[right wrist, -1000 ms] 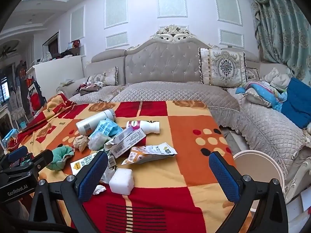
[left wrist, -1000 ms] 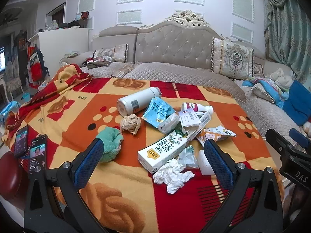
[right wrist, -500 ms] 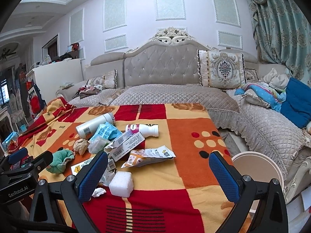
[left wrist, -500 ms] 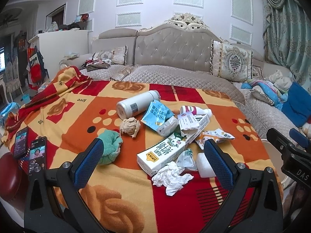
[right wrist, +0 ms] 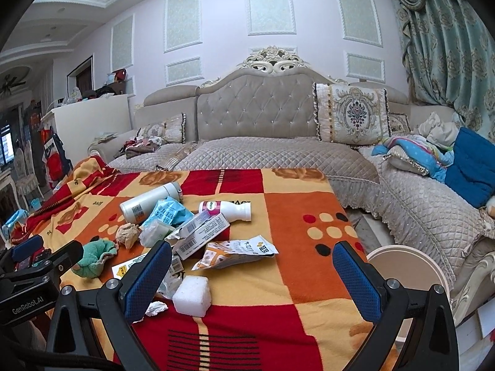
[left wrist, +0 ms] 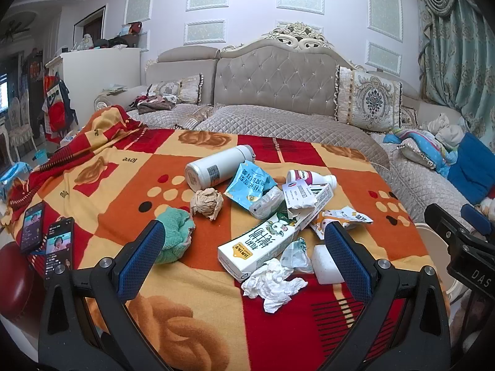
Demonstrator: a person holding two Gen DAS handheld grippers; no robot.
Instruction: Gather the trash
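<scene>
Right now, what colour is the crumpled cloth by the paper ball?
Teal green cloth, clearest in the left wrist view.

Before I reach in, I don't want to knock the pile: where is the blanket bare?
Bare: the orange and red squares right of the snack wrapper, toward the round bin, and the near strip before the foam block. Crowded: from the milk carton back to the white flask.
</scene>
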